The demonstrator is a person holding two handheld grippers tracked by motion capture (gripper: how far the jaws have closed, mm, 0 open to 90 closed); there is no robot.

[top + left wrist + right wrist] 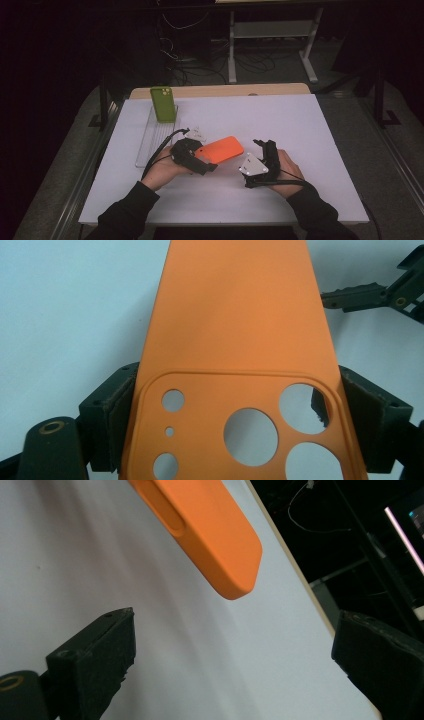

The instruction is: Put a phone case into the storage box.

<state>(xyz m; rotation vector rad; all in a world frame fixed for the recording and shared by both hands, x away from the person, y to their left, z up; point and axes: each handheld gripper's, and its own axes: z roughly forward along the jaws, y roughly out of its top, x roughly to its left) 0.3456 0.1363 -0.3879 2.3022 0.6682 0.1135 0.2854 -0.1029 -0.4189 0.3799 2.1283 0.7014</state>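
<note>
An orange phone case [222, 149] is held just above the white table [290, 120] near its middle. My left gripper [205, 156] is shut on its camera-cutout end. In the left gripper view both pads [117, 410] press the case's [235, 315] long edges, back face up. My right gripper [265, 145] stands open just right of the case's far end, jaws pointing away from the person. In the right gripper view the case's rounded end [210, 525] hangs above and ahead of the wide-apart jaws of the right gripper [235, 625], with nothing between them.
A green phone case [163, 103] stands upright at the far end of a clear tray [150, 142] on the table's left side. A wooden edge [225, 90] runs along the back. Beyond it lie a dark floor, cables and a white frame.
</note>
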